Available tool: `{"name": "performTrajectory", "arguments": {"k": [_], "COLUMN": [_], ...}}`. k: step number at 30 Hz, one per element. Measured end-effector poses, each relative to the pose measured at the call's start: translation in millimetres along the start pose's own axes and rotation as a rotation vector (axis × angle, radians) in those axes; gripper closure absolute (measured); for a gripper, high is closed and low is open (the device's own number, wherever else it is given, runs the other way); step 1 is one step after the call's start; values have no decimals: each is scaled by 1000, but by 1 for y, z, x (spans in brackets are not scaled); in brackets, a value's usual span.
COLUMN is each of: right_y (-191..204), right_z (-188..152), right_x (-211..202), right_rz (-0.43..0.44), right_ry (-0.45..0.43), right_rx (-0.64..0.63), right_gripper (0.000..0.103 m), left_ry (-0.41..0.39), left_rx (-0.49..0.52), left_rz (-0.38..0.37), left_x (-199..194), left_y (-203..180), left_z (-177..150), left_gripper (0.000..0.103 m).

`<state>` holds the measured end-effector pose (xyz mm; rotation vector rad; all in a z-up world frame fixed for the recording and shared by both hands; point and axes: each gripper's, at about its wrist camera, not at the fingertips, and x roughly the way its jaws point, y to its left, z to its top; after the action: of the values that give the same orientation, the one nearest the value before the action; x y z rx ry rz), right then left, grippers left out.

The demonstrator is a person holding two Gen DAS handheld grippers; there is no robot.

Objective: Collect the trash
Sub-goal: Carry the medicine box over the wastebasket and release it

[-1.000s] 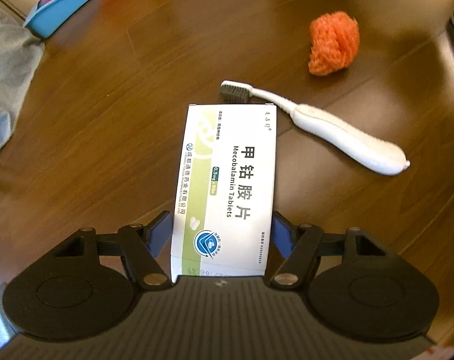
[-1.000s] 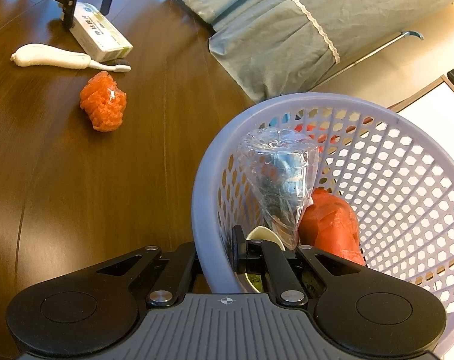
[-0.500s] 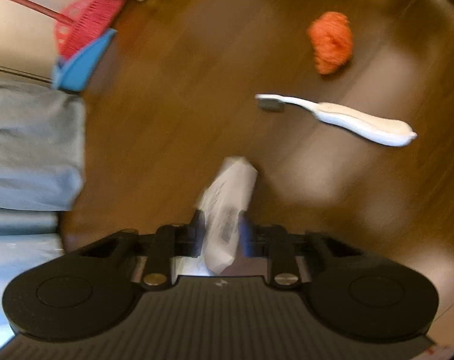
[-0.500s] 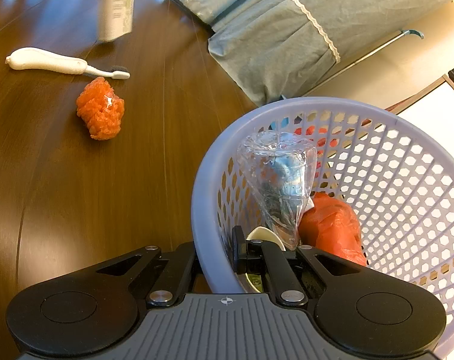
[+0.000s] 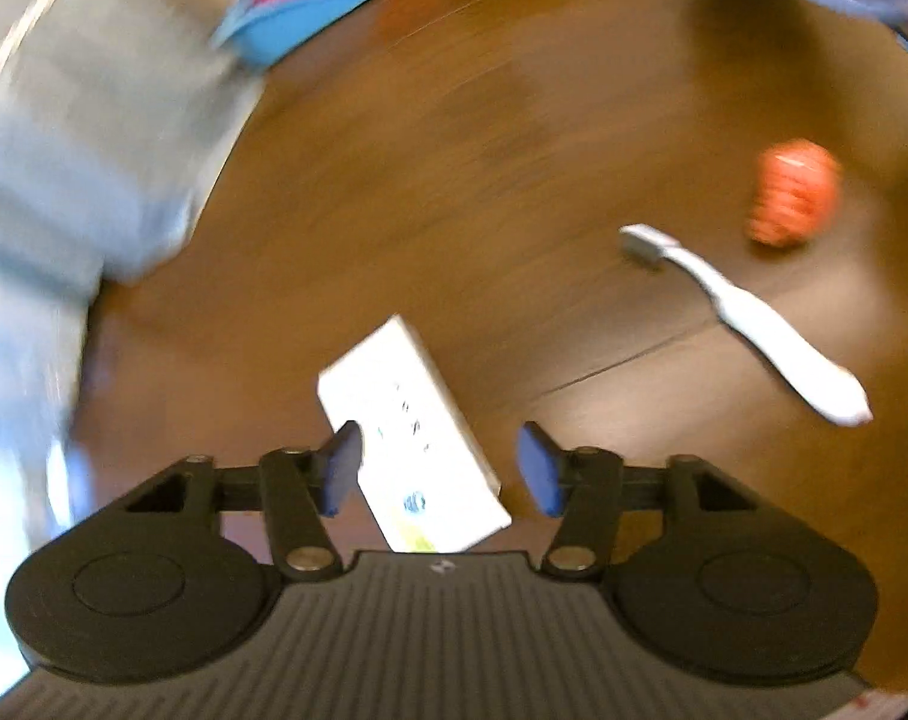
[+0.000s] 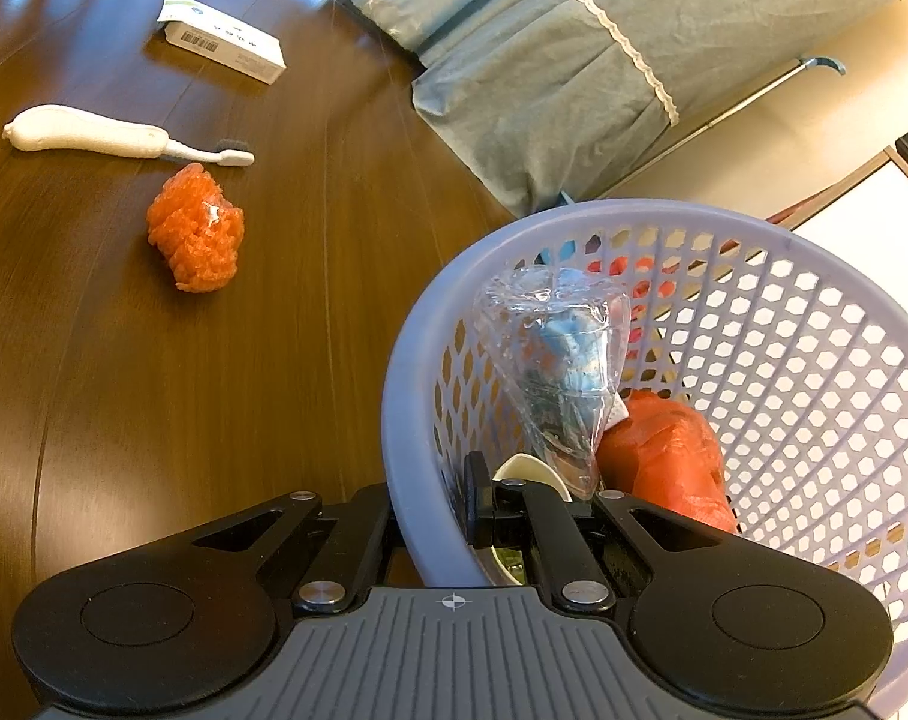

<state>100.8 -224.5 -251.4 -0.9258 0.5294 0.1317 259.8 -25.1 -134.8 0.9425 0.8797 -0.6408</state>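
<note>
A white medicine box [image 5: 406, 420] lies loose and tilted on the brown wood surface [image 6: 154, 390]; it also shows far off in the right wrist view [image 6: 223, 48]. My left gripper [image 5: 439, 468] hangs over it, open, with its blue pads clear of the box sides. A white toothbrush [image 5: 754, 324] [image 6: 94, 135] and an orange mesh ball [image 5: 793, 201] [image 6: 196, 237] lie nearby. My right gripper [image 6: 436, 510] is shut on the rim of a lilac mesh basket [image 6: 664, 213]. The basket holds a crushed clear bottle [image 6: 559, 360] and a red-orange bag [image 6: 664, 462].
Grey-blue bedding [image 6: 544, 42] [image 5: 76, 120] hangs down beside the wood surface. A blue dustpan [image 5: 292, 24] with a red brush sits beyond it. A thin metal pole [image 6: 754, 96] leans behind the basket. The left wrist view is motion-blurred.
My left gripper lifted and turned the medicine box, then opened; the box now lies free, closer to the bedding. The right gripper and basket have stayed put.
</note>
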Motion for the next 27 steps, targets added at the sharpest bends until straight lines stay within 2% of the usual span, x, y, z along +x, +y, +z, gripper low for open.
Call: {"name": "performTrajectory", "arguments": {"k": [2,5,9,12,21,25,27], "right_y": [0,1,3,2,0,1,-1], "right_z": [1,2,6,11,20,21,22], "right_x": [1,2,5,9,17,18,18], "right_rz": [1,7,16,12,18,20,18], "right_ry": [2,1,4,7,10,19,20], "right_rx": [-1,-11,-13,-1,-10,-3,5], "right_gripper": [101,101,100,100,100,100,100], "left_ry": [27,43,38,39,43,55,46], "left_rx": [-58,-147,-280,-312,-372,-304,-211], "left_rz": [2,18,-8,-28,-72,-68,-55], "left_x": [13,30,47,58,81,77,70], "left_y": [4,13,30,34,42,37,26], "left_z": [-7,-13,-18,-22,-32,-32,-31], "left_gripper": [43,36,35,35,35,37,38]}}
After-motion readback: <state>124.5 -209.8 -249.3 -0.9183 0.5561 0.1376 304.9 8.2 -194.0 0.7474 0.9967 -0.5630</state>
